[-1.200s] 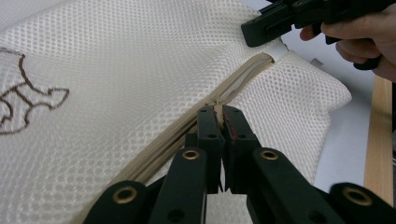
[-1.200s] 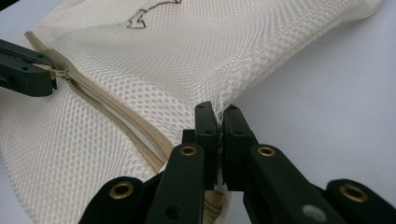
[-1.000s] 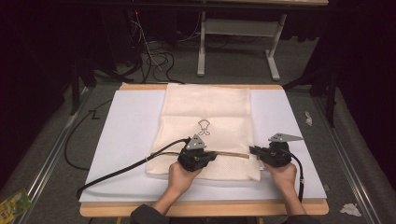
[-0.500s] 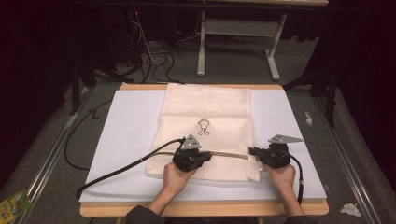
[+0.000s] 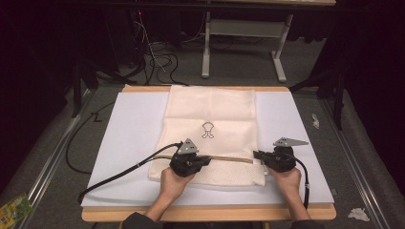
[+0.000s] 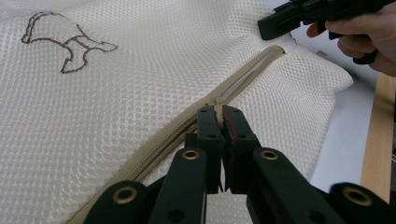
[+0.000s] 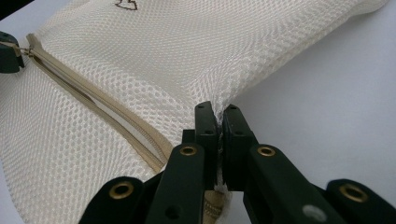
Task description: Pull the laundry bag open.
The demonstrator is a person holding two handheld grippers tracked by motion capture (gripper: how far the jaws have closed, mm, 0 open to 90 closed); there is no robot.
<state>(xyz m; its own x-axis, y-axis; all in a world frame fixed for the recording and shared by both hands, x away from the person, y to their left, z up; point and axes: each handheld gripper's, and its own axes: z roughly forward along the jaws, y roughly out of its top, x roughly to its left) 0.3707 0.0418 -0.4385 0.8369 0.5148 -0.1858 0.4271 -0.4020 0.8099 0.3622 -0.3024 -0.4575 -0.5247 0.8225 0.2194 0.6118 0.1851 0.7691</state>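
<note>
A cream mesh bag with a small dark embroidered figure lies flat on the white board. A tan zipper runs across its near part and is parted between the two grippers. My left gripper is shut on the zipper pull. At the zipper's right end my right gripper is shut on the bag's mesh edge. In the left gripper view the right gripper sits at the far end of the zipper. The left gripper appears at the far end of the zipper in the right gripper view.
The board rests on a wooden table whose front edge is near the person. A black cable trails left from the left gripper. On the floor are crumpled paper at right and a green packet at left. A metal desk frame stands beyond.
My left gripper has slid a little to the left along the zipper with the pull in it, so the parted stretch is slightly longer. The right gripper has stayed put.
</note>
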